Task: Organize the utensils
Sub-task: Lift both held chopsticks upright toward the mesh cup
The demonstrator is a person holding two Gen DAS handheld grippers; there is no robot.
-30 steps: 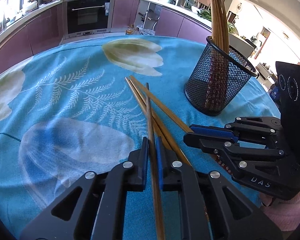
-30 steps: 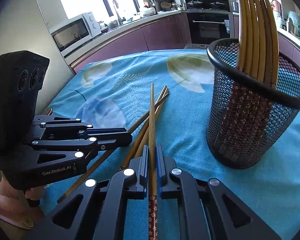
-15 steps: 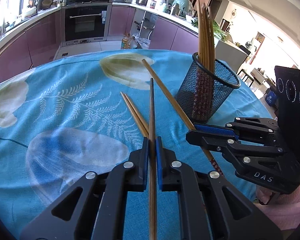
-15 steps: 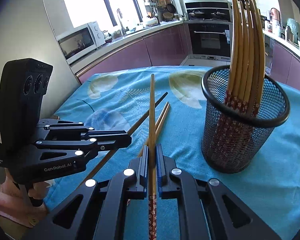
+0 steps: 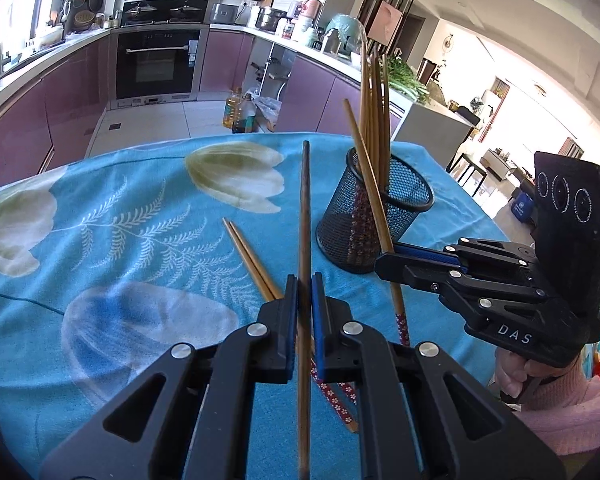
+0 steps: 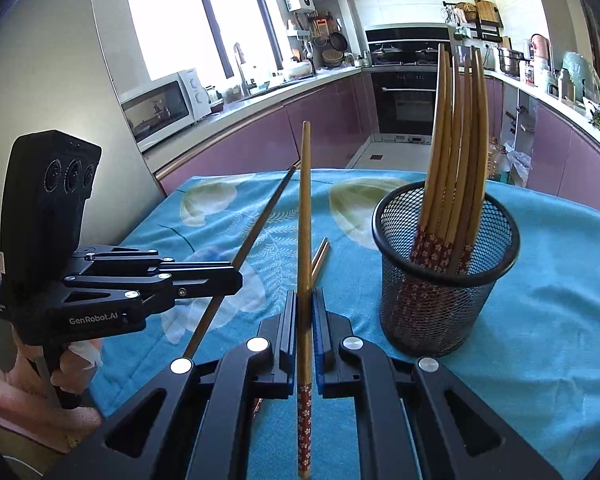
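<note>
My left gripper point(image 5: 304, 280) is shut on a dark brown chopstick point(image 5: 305, 208) that points up and away above the blue cloth. My right gripper point(image 6: 305, 296) is shut on a lighter bamboo chopstick point(image 6: 305, 208) with a red flowered end; in the left wrist view the same right gripper point(image 5: 388, 258) holds that chopstick point(image 5: 366, 168) tilted beside the black mesh holder point(image 5: 408, 216). The mesh holder point(image 6: 496, 280) stands upright with several chopsticks point(image 6: 456, 152) in it. Two more chopsticks point(image 5: 248, 260) lie on the cloth. In the right wrist view the left gripper point(image 6: 236, 276) sits at the left.
The table wears a blue tulip-print cloth point(image 5: 120, 240). Its far edge point(image 5: 220, 140) drops to the kitchen floor, with bottles point(image 5: 240, 112) standing there. Purple cabinets and an oven point(image 6: 408, 96) line the back. A hand in a pink sleeve point(image 5: 556, 404) grips the right tool.
Both grippers have lifted their chopsticks off the cloth, tips now raised in the air. The mesh holder looks smaller and farther. Two chopsticks stay lying on the cloth.
</note>
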